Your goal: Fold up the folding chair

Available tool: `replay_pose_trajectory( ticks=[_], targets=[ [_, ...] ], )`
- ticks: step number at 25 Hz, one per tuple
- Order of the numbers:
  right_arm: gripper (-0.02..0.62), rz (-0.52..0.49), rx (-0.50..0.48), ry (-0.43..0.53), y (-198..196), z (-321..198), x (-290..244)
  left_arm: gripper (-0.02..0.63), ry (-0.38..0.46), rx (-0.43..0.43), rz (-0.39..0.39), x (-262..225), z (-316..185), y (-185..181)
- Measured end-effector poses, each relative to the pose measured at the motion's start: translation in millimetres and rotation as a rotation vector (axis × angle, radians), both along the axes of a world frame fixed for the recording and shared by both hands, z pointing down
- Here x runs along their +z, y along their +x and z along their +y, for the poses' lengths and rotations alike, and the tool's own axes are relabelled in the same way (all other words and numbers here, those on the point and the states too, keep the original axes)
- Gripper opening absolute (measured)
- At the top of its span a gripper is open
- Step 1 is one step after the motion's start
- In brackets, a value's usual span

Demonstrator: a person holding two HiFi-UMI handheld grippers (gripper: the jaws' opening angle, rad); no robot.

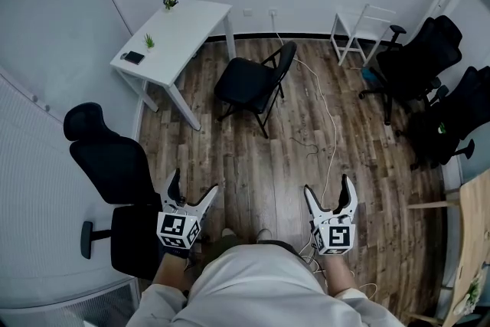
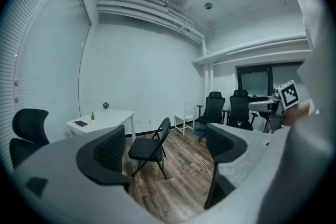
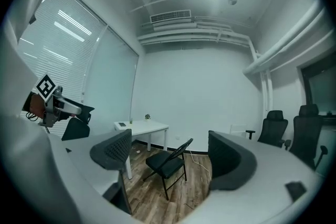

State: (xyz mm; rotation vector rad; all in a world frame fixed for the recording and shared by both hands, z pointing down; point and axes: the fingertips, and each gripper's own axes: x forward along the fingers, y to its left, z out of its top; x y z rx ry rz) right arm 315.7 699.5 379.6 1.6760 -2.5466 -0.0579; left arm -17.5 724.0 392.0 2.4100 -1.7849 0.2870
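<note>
Standing unfolded: black folding chair (image 1: pixel 249 82), seat open, on the wood floor (image 1: pixel 260 165) at the far middle, just right of the white desk (image 1: pixel 187 23), well apart from both grippers.
Left gripper (image 1: pixel 194 184): near left, jaws spread wide, nothing between them.
Right gripper (image 1: pixel 328 188): near right, jaws spread wide, nothing between them.
Desk top: two small plants (image 1: pixel 170 1) and a dark flat object.
Black office chair (image 1: pixel 115 165): near left, beside the left gripper.
White cable (image 1: pixel 331 119): on the floor, right of the folding chair.
</note>
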Motion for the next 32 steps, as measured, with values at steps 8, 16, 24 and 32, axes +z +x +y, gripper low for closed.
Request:
replay_pose_trajectory(
  ticks=[8,16,24,32],
  targets=[
    [0.433,0.002,-0.035,0.000,10.6,-18.9,7.4,0.474,-0.021,-0.026,0.004,16.7,-10.0,8.9],
    [0.433,0.027,-0.026,-0.008,2.3,-63.3,16.1,0.472,-0.012,-0.007,0.018,27.0,-69.6,-2.6],
    [0.433,0.049,0.028,-0.021,-25.7,-149.0,20.2,0.472,-0.044,0.038,0.024,47.7,-175.4,-37.4],
    [0.431,0.083,0.061,-0.071,-71.8,-249.1,20.4,0.472,-0.080,0.087,0.021,54.8,-293.2,-84.0]
  ],
)
